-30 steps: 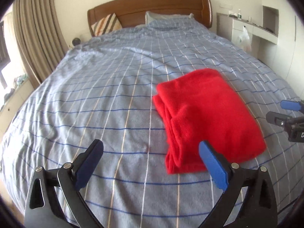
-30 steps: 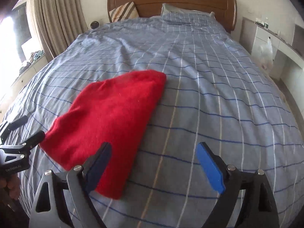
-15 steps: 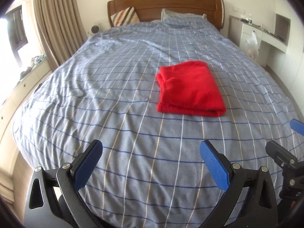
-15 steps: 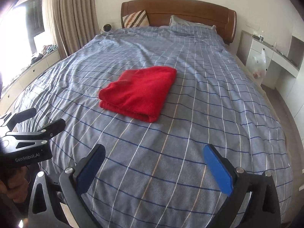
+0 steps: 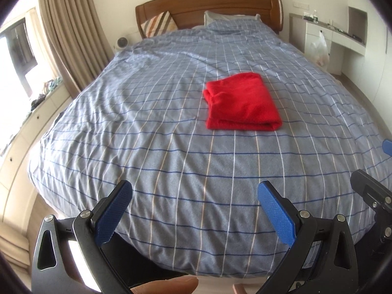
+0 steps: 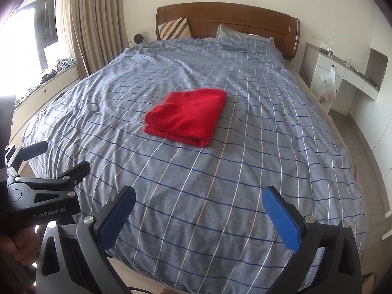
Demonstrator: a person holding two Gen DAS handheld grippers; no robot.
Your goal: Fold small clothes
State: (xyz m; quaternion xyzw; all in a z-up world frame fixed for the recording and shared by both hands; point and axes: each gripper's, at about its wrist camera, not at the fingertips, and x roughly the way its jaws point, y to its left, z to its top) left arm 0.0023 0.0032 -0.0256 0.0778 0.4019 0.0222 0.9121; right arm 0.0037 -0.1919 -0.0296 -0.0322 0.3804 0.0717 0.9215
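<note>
A red garment (image 5: 241,103) lies folded into a flat rectangle in the middle of the bed (image 5: 152,132), which has a blue checked cover. The same folded garment (image 6: 187,116) shows in the right wrist view. My left gripper (image 5: 196,208) is open near the foot of the bed, well back from the garment, with nothing between its blue pads. My right gripper (image 6: 198,216) is also open and empty, equally far from the garment. The body of the left gripper (image 6: 41,191) shows at the left of the right wrist view, in a hand.
A wooden headboard (image 6: 227,22) with a striped cushion (image 6: 175,28) and a pillow (image 6: 235,34) stands at the far end. Curtains (image 6: 95,24) and a low window ledge (image 6: 44,85) run along the left. A white desk (image 6: 343,73) with a plastic bag (image 6: 325,85) is at the right.
Both grippers have drawn back and up from the red garment toward the foot of the bed. The garment now lies far off, untouched, and the right jaws stand a little wider.
</note>
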